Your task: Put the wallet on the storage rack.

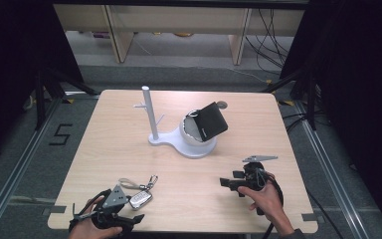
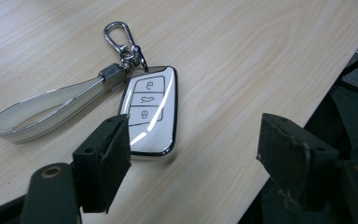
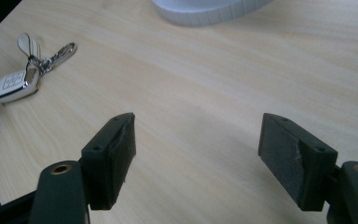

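Note:
A white car key fob [image 1: 140,198] with a pale strap and a metal clip lies near the table's front left. My left gripper [image 1: 129,215] is just beside it at the front edge. In the left gripper view the fob [image 2: 151,112] lies right in front of the left jaw, and the left gripper [image 2: 196,144] is open with bare table between its pads. My right gripper [image 1: 229,181] is at the front right, pointing left. It is open [image 3: 198,149] over bare wood, and the fob [image 3: 16,85] lies far off to its left.
A white stand [image 1: 152,117] with a pegged pole and a round dish base sits mid-table, its base rim [image 3: 209,11] ahead of the right gripper. A black wallet [image 1: 211,122] leans in the dish. Dark tripod legs and cables flank the table [image 1: 104,149].

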Motion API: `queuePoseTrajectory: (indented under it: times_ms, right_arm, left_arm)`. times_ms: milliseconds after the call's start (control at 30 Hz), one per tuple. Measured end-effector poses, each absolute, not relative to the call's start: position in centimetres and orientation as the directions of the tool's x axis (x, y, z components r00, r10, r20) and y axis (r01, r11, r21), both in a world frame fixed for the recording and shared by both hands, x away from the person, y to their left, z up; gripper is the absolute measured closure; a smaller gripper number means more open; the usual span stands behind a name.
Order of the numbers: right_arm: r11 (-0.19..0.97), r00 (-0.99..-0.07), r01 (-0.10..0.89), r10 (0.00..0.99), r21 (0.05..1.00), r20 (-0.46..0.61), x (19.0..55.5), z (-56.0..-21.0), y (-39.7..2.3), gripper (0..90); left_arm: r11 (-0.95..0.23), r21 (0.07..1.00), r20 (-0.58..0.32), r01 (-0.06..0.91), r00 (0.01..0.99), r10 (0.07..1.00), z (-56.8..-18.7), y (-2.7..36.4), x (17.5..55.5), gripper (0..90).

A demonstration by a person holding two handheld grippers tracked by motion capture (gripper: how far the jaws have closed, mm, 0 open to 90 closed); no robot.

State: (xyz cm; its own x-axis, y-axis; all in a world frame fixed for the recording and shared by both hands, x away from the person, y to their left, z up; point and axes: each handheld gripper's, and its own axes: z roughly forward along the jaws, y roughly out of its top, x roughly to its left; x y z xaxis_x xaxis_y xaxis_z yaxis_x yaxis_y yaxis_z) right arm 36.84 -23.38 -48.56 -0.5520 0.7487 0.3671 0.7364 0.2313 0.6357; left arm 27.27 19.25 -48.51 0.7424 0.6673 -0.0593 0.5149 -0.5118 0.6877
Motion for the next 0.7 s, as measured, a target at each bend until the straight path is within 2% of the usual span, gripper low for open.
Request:
queuePoseTrajectory:
  times_ms: [333,700]
  right_arm:
    - [0.264,-0.574,0.724,0.742,0.637,0.345,35.0,-48.8,-23.0,27.8]
    - [0.277,-0.583,0.722,0.737,0.635,0.342,33.6,-49.0,-23.2,27.8]
  left_arm:
    - [-0.504,0.694,-0.035,0.514,0.723,0.69,-48.1,19.3,28.3,24.9]
    - [-0.517,0.68,-0.029,0.519,0.725,0.688,-48.0,17.8,31.4,24.9]
